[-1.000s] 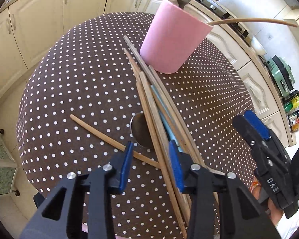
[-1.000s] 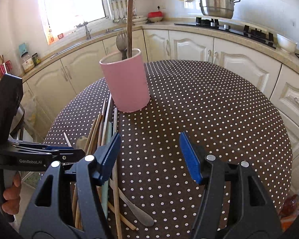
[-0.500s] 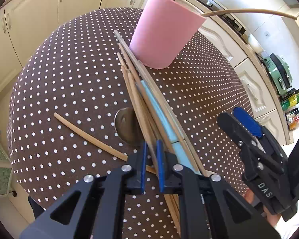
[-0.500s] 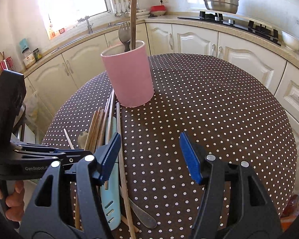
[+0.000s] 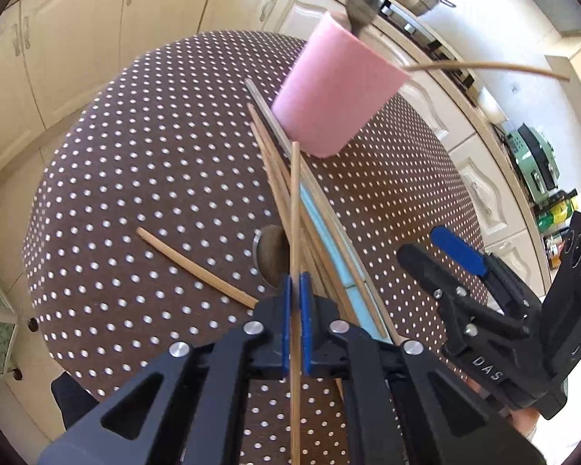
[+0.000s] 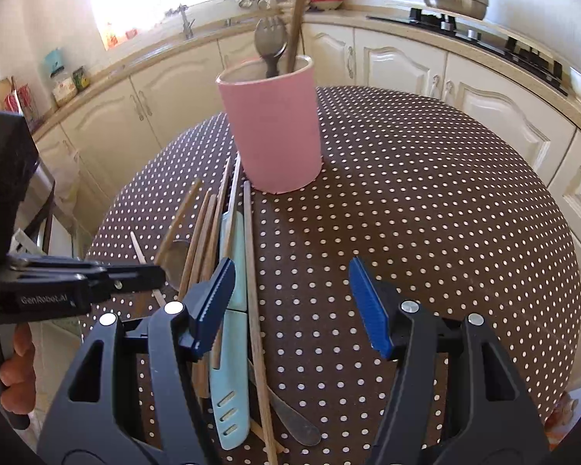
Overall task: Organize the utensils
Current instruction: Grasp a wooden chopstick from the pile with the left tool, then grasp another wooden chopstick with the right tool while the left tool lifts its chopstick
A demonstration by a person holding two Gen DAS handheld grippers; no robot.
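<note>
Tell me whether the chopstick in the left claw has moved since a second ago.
Yes. The chopstick lay flat in the pile beside the pink holder; now the left claw is shut on it and its far end is tilted up off the tablecloth.

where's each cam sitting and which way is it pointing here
Left wrist: rides the left gripper, looking down along its jaws, shut on a wooden chopstick, toward the pink holder; the right gripper shows at right.
Right wrist: rides the right gripper, jaws open, looking down over the polka-dot table toward the kitchen window; a hand holding the left gripper shows at left.
Shared: holder, utensil pile, table, each other's gripper.
</note>
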